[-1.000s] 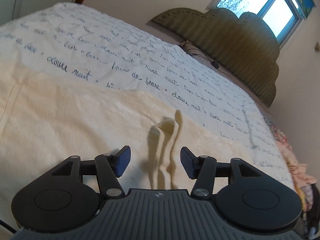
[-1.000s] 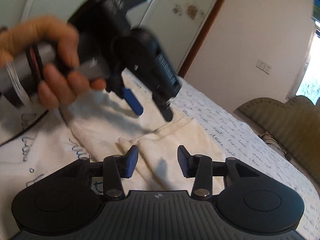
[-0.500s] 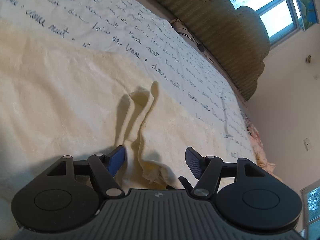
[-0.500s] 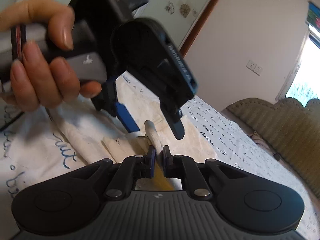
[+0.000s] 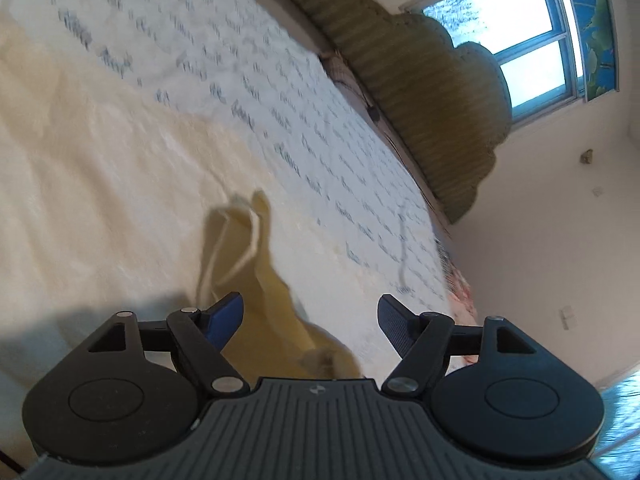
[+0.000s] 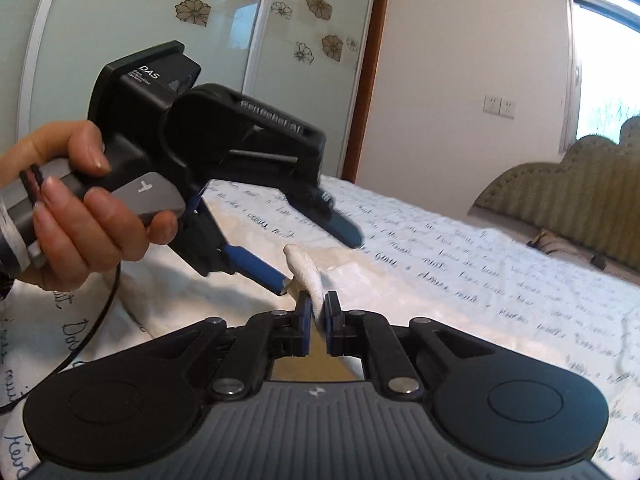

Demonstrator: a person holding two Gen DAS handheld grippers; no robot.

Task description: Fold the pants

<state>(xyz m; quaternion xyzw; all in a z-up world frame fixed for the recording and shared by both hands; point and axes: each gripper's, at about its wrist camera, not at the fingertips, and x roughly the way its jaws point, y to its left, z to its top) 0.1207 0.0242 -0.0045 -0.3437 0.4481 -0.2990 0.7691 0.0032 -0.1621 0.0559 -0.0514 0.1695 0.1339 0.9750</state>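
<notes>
Cream pants (image 5: 100,184) lie spread on the bed. A raised fold of them (image 5: 276,300) with a white drawstring (image 5: 240,256) runs between the fingers of my left gripper (image 5: 310,318), which is open and not clamped on the cloth. My right gripper (image 6: 316,306) is shut on a pinched-up ridge of the pants (image 6: 306,268). In the right wrist view the left gripper (image 6: 316,252) is held by a hand, open, its lower fingertip touching that ridge.
The bed has a white cover with dark script writing (image 5: 288,120) and an olive padded headboard (image 5: 416,92). A window (image 5: 520,32) is behind it. A sliding door with flower decals (image 6: 160,20) and a wooden door frame (image 6: 372,64) stand beyond the bed.
My right gripper shut on the pants' fold and has lifted it. My left gripper, open throughout, moved in around the raised fold and tilted.
</notes>
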